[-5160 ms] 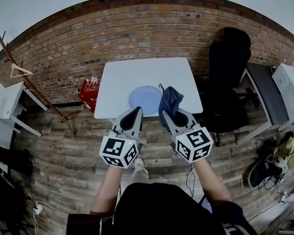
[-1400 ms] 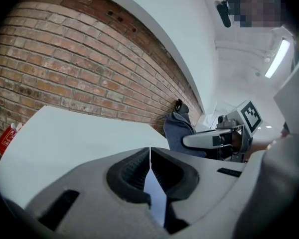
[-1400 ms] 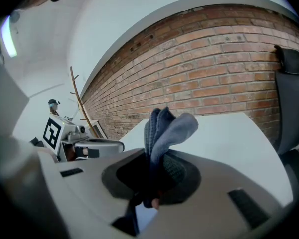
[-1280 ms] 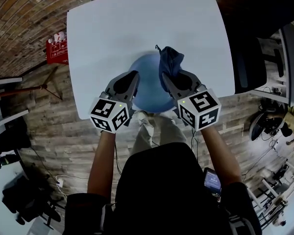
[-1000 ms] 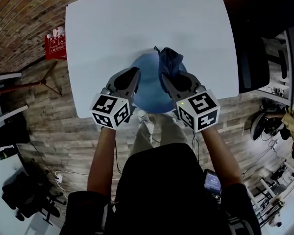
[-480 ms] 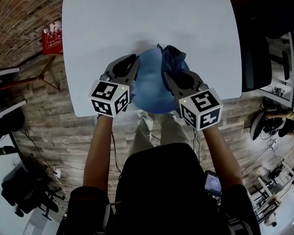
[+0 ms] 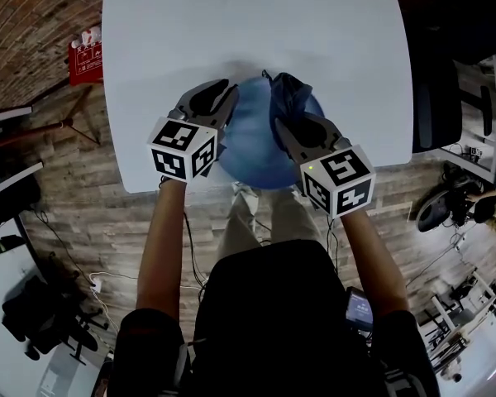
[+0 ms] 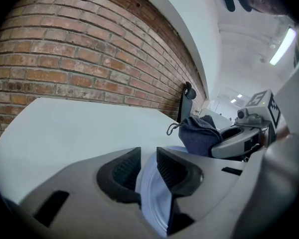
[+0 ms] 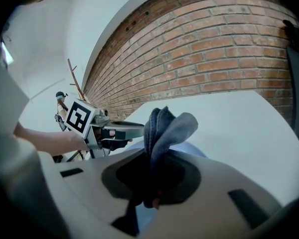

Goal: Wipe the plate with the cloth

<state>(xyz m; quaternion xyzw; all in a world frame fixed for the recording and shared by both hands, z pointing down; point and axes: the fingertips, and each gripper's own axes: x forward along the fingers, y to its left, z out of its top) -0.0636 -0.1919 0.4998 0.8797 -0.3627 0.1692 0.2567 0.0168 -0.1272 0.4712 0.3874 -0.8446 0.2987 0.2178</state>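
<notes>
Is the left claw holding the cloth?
No, the left claw pinches the rim of the plate; the cloth sits in the right claw.

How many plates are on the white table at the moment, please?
1. The blue plate is at the table's near edge, its left rim between the left gripper's jaws, the cloth over its right side.
</notes>
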